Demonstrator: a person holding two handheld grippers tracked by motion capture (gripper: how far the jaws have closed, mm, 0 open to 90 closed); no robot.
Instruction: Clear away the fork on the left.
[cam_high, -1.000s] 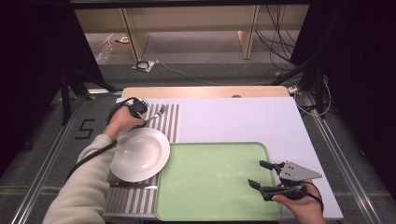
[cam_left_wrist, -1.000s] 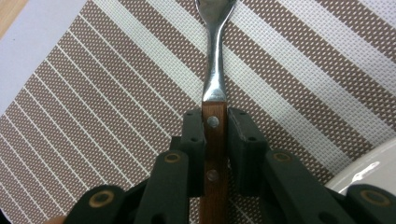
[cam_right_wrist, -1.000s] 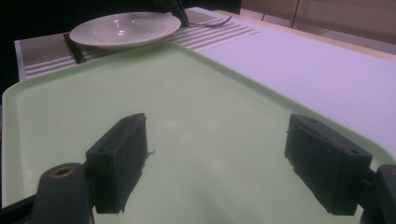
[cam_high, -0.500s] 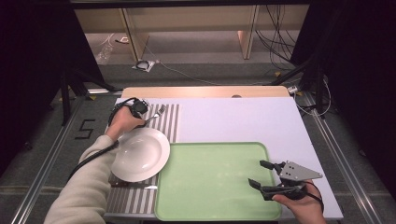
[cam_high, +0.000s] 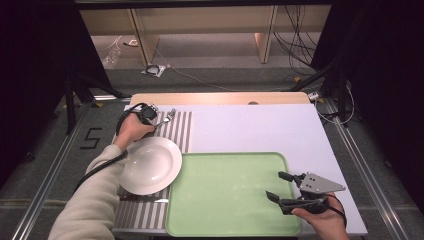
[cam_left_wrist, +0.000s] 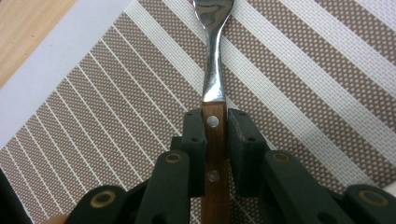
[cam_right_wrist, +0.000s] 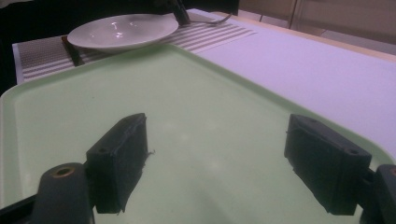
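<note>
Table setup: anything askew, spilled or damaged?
Nothing stands out. The white plate sits intact on the striped placemat, the green tray is bare and clean, and the left gripper is shut squarely on the fork handle. The right gripper hangs open over the tray.

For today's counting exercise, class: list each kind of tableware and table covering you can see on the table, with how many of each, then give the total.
Fork: 1, wooden handle held in the left tongs
Plate: 1, white
Tray: 1, green
Striped placemat: 1
Total: 4
</note>
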